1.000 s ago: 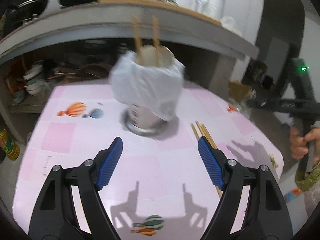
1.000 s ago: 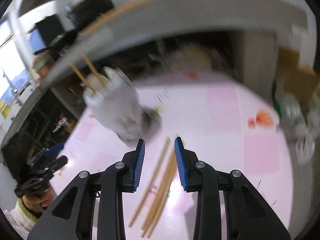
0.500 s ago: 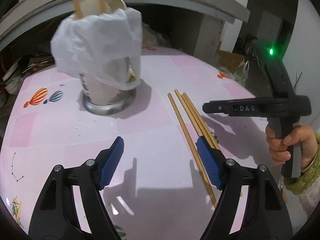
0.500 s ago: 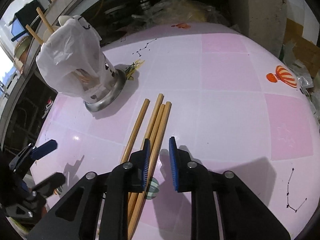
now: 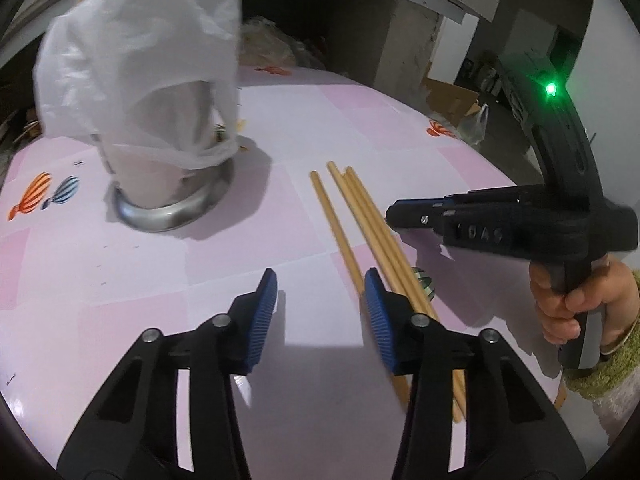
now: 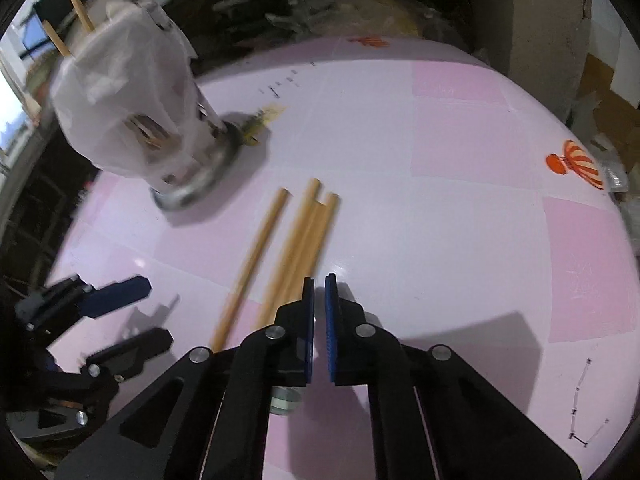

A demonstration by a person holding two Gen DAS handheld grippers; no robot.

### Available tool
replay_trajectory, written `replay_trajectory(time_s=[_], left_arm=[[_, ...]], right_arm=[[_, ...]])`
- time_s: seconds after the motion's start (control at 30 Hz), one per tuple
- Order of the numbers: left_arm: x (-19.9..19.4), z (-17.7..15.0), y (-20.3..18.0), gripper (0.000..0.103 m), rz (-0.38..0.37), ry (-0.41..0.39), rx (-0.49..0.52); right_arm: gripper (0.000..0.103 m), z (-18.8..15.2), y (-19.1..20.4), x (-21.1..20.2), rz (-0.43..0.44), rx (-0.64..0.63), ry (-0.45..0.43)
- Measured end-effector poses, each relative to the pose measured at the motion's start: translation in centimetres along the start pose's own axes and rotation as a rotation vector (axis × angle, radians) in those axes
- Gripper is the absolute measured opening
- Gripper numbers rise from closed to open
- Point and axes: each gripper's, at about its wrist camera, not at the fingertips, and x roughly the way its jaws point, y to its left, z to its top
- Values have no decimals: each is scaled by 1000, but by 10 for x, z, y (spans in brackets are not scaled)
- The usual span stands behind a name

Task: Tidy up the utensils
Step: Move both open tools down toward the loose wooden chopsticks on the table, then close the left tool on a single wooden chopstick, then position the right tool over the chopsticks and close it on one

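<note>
Both our claws hover low over the pink table (image 5: 224, 264). Our left gripper (image 5: 320, 280) is closing with nothing between its pads; the chopsticks (image 5: 360, 216) lie just to its right. Our right gripper (image 6: 319, 284) is pinched shut and empty, beside the chopsticks' right edge. Only the left view shows our hand (image 5: 568, 300) gripping the right handle; only the right view shows chopstick tips above the bag-draped utensil holder (image 6: 160, 120). Its contents are veiled by plastic, and the chopsticks' near ends vanish behind our fingers (image 5: 384, 320).
</note>
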Motion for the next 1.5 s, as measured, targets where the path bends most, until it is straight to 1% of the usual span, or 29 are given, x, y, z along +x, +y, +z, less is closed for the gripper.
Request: replay_trajectory(time_s=[0.07, 0.13, 0.23, 0.37, 0.53, 0.63, 0.7, 0.87, 0.97, 1.13, 1.2, 1.23, 1.27, 1.3, 1.4, 1.5], left_arm=[[9, 3, -5, 38, -7, 16, 11], [16, 4, -8, 30, -7, 29, 19], [27, 4, -13, 25, 0, 59, 27], [31, 5, -20, 23, 25, 59, 42], [29, 4, -20, 6, 76, 72, 37], [26, 1, -16, 5, 83, 81, 18], [22, -3, -14, 5, 95, 82, 11], [8, -16, -2, 5, 133, 91, -31], [-1, -23, 9, 5, 141, 90, -73], [-16, -35, 31, 5, 149, 84, -148], [-21, -39, 39, 5, 146, 81, -168], [-23, -40, 43, 5, 145, 79, -178], [-24, -41, 46, 5, 142, 78, -188], [-25, -41, 47, 5, 140, 76, -196], [-26, -43, 52, 5, 131, 70, -219], [-32, -49, 56, 5, 127, 63, -235]], right_arm=[[5, -3, -4, -1, 5, 18, 1], [5, -6, -7, -3, 9, 27, -4], [5, -9, -12, -5, 25, 50, -8], [5, -11, -18, -6, 43, 74, -17], [5, -12, -19, -7, 50, 86, -17], [5, -10, -21, -7, 63, 99, -12], [5, -6, -23, -9, 73, 113, -23], [6, 11, -22, -13, 103, 121, -45], [6, 22, -15, -13, 109, 87, -56], [6, 47, 4, -6, 100, 9, -33], [7, 53, 12, -2, 84, -15, -11], [9, 55, 16, 1, 61, -27, 2], [14, 57, 19, 4, 42, -39, 11], [16, 57, 21, 6, 28, -48, 15], [16, 60, 28, 15, -24, -77, 36], [17, 62, 31, 23, -43, -93, 52]])
